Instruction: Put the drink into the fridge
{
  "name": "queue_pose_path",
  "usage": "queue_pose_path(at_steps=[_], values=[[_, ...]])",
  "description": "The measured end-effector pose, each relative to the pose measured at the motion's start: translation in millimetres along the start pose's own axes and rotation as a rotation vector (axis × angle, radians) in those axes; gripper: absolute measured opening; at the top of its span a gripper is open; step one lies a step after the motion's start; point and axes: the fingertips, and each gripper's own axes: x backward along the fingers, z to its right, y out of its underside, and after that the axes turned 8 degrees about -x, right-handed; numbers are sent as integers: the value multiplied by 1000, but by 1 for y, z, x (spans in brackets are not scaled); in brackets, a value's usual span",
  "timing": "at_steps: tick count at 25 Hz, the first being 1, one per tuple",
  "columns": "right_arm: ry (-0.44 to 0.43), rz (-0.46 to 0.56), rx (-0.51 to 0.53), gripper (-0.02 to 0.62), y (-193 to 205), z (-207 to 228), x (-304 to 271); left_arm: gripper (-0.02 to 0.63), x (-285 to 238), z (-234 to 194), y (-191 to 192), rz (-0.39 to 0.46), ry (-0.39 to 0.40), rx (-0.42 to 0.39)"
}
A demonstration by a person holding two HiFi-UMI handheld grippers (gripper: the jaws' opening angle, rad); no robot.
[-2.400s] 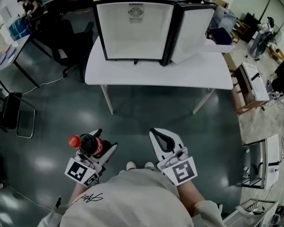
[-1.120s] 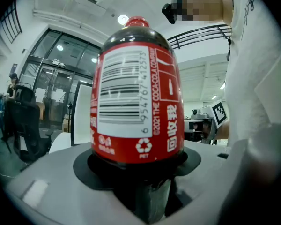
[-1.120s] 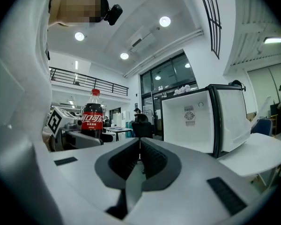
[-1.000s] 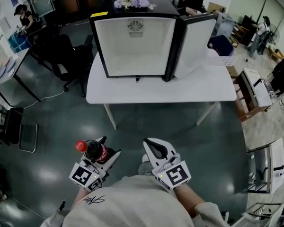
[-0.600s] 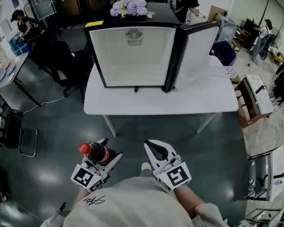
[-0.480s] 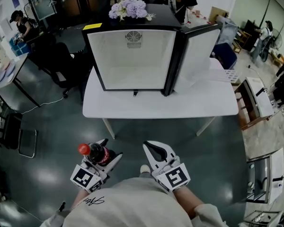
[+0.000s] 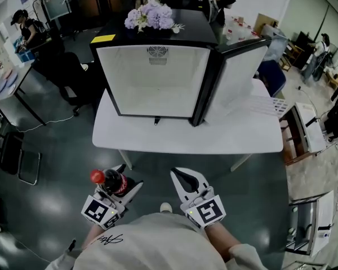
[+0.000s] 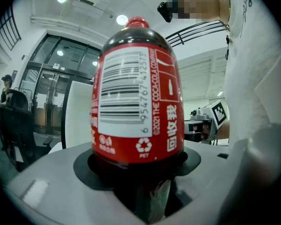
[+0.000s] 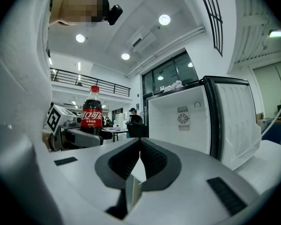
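Observation:
A cola bottle (image 7: 109,180) with a red cap and red label (image 8: 136,118) stands upright in my left gripper (image 7: 117,185), whose jaws are shut on its lower body. My right gripper (image 7: 187,180) is beside it, shut with nothing between its pads; in the right gripper view its tips (image 9: 139,149) meet. Ahead, a small black fridge (image 7: 155,77) stands on a white table (image 7: 186,136), its door (image 7: 235,75) swung open to the right and its white inside bare. The fridge (image 9: 185,116) also shows in the right gripper view, with the bottle (image 9: 91,114) at the left.
Purple flowers (image 7: 148,17) sit on the fridge top. A black office chair (image 7: 67,75) stands left of the table, a desk (image 7: 8,80) further left. People are at the back. Racks and trolleys (image 7: 310,128) line the right side. Dark floor lies between me and the table.
The fridge and table have drawn closer and larger in the head view as I walk forward. Both grippers hold their pose, the bottle still gripped on the left.

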Motion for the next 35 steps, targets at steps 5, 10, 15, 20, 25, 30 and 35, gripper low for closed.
queue_pose_path(at_steps=[5,10,15,20,25,30,35], values=[[-30,1,-3,12,3,13,-6,301,-12,-3,1,8,-32,18],[-33,11,-9,12,4,18,-8,301,-17,0,2,-8,-23,8],[-46,19,-10,12,4,21,-10,301,-21,-3,1,-11,-32,9],[-67,9,-26,12,6,20,-10,301,-20,-2,3,-26,-47,7],[-87,-6,-38,12,13,18,-14,301,-17,-2,6,-33,-64,17],[-95,-5,-42,12,15,21,-26,301,-19,-12,11,-38,-82,31],[-75,-11,-53,12,16,31,-34,301,-28,-27,16,-35,-81,51]])
